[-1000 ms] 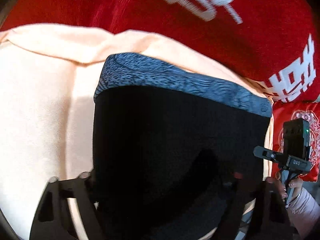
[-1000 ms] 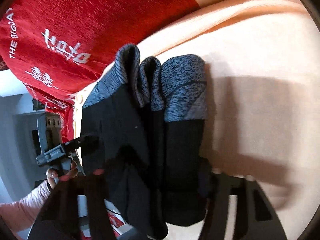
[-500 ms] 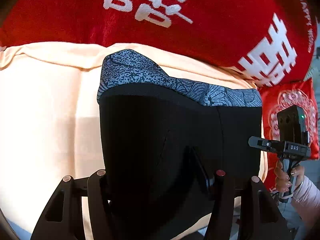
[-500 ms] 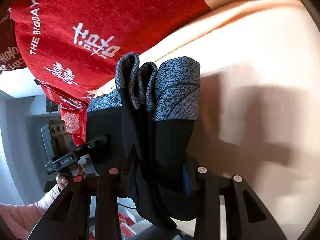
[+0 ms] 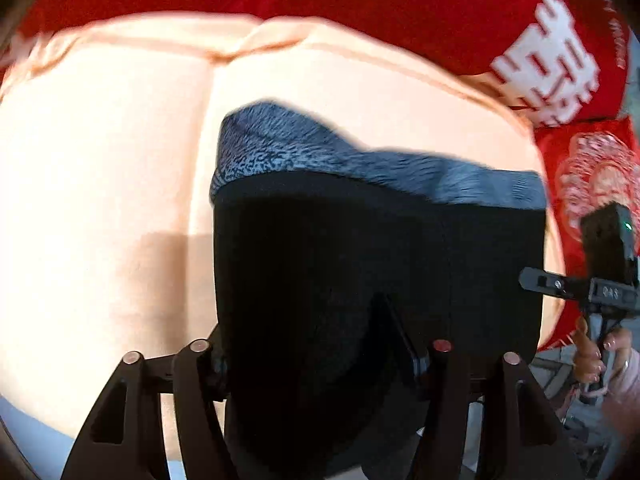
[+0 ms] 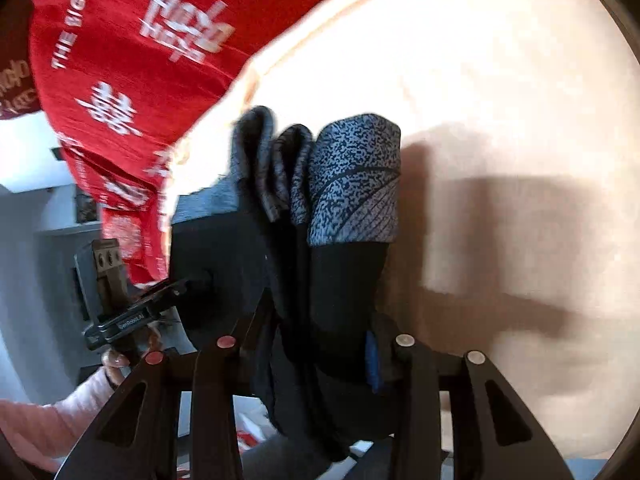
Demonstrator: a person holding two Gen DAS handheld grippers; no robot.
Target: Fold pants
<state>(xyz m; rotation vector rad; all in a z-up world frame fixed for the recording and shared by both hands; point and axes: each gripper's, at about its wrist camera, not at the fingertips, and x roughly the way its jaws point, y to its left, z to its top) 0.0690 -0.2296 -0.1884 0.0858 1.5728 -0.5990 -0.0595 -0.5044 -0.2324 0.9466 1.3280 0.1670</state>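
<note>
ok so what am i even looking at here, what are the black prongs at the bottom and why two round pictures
There is no robot here. A person holds a handheld gripper in each hand, and each one carries a fisheye camera, hence two round pictures. The prongs are each gripper's own fingers. One picture looks along the left gripper, the other along the right gripper; each also shows the other gripper at its edge. Both appear closed on the black pants, folded, with a grey patterned waistband. Beneath lie a peach sheet and a red blanket with white lettering.

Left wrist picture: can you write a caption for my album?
Left claw holds black pants over a peach sheet.
</note>
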